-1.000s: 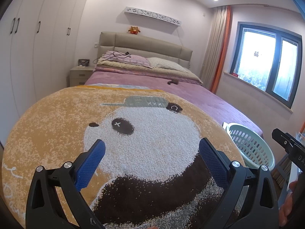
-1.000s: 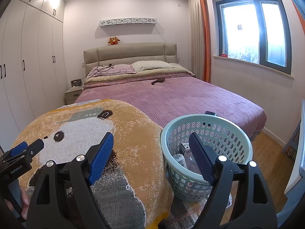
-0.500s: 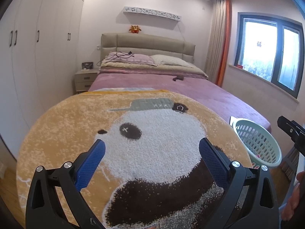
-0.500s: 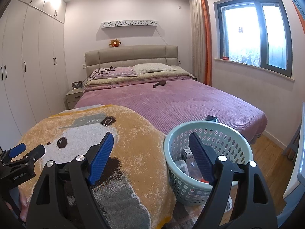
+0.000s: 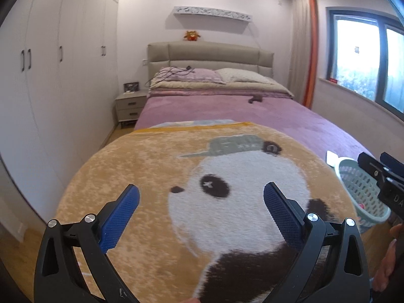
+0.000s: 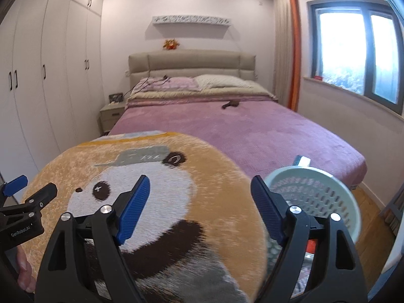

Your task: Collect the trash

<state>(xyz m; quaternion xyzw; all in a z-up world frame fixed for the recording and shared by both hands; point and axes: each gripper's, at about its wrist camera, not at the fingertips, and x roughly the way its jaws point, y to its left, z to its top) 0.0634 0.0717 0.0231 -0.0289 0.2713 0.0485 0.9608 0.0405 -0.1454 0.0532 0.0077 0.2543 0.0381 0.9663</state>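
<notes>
Both tools hover over the near end of a bed, each with its blue-padded jaws spread wide and nothing between them. The left tool (image 5: 201,204) points across a panda blanket (image 5: 192,176), an orange fleece printed with a panda's head in a grey cap, which covers the near left part of the bed. The right tool (image 6: 200,195) sits over the right half of that blanket, its right finger in front of a pale green laundry basket (image 6: 335,192).

The basket stands at the near right corner of the bed, just beside the blanket's edge. Its perforated wall is blurred in the right wrist view; something red (image 6: 312,246) shows low inside it, behind the tool's right finger, but what it is cannot be told. A small flat card or packet (image 6: 302,161) lies on the purple bedspread (image 6: 265,131) just beyond the basket's far rim.

Farther up the bedspread, well apart from both tools, lies a small dark object (image 6: 230,104), too small to identify. Two pillows (image 5: 219,75) lean at the beige padded headboard (image 5: 209,55), with a dark cable (image 5: 171,72) trailing over the left one. A nightstand (image 5: 130,106) stands left of the bed beside white wardrobes (image 5: 58,75), and a window (image 6: 358,50) with an orange-edged curtain fills the right wall.
</notes>
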